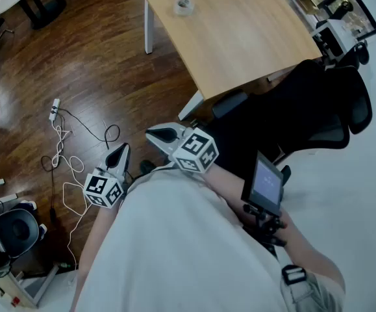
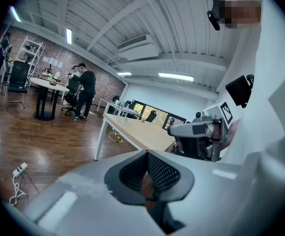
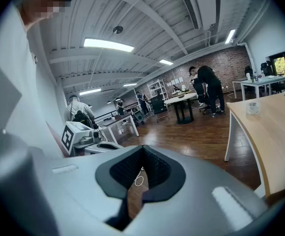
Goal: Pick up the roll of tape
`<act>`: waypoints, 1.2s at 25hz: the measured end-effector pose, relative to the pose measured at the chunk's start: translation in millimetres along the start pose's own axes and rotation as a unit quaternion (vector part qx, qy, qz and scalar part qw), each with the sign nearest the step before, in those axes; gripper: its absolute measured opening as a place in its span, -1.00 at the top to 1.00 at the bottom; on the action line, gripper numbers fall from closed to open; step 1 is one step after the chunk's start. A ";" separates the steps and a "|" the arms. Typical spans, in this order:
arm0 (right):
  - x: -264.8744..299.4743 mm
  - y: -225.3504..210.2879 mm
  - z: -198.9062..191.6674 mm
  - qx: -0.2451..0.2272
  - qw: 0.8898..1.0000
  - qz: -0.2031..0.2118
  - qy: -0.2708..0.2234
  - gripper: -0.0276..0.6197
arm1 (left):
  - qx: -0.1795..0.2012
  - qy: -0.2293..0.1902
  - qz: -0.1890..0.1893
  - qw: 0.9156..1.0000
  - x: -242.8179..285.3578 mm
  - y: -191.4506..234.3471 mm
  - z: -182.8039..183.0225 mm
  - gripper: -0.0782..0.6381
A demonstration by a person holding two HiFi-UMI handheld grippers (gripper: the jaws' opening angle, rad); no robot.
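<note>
The roll of tape [image 1: 184, 6] is a small pale ring lying near the far left corner of the light wooden table [image 1: 239, 38]. It also shows in the right gripper view, where the roll of tape [image 3: 253, 108] is small and far off on the tabletop. Both grippers are held close to my body, well short of the table. The left gripper [image 1: 124, 147] hangs over the wooden floor with its jaws shut and nothing in them. To its right, the right gripper [image 1: 150, 134] points toward the table leg, tips together and empty.
A black office chair [image 1: 317, 109] stands against the table's near edge. A power strip with white cables [image 1: 56, 112] lies on the floor to the left, and another chair [image 1: 12, 229] sits at the lower left. People stand at a round table [image 2: 46, 85] far off.
</note>
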State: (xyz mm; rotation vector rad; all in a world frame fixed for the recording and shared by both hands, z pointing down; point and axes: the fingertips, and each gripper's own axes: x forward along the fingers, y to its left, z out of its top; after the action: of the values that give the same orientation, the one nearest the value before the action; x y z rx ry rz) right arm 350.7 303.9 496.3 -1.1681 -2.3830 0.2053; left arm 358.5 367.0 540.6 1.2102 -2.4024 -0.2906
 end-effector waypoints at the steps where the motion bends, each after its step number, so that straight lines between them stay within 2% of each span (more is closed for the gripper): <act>1: -5.4 -2.0 -2.1 0.005 1.000 -0.007 0.002 0.89 | -0.004 0.002 -0.005 1.000 3.3 -4.0 -2.4 0.77; 6: -17.6 -25.5 -13.5 0.030 0.999 -0.033 0.013 0.89 | -0.021 0.019 -0.029 0.999 26.2 -12.2 -9.5 0.77; 11: 3.1 -59.3 -4.9 0.044 0.999 -0.026 0.014 0.89 | -0.028 0.037 -0.016 0.999 43.5 12.2 -3.9 0.77; 18: 28.2 -121.5 24.4 0.043 0.999 -0.013 0.013 0.89 | -0.008 0.040 -0.007 0.999 97.6 47.5 38.8 0.77; 23: 43.8 -173.3 59.8 0.042 0.999 -0.004 0.006 0.89 | 0.000 0.039 0.008 0.999 139.1 73.3 76.3 0.77; 30: 38.8 -226.1 92.2 0.040 0.999 0.010 -0.007 0.89 | 0.011 0.038 0.025 0.999 187.9 86.9 112.5 0.77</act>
State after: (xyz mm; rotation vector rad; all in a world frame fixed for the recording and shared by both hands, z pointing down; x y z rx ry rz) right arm 126.9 199.3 504.3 -1.1558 -2.3531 0.3137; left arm 145.6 267.2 526.5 1.1476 -2.3725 -0.1989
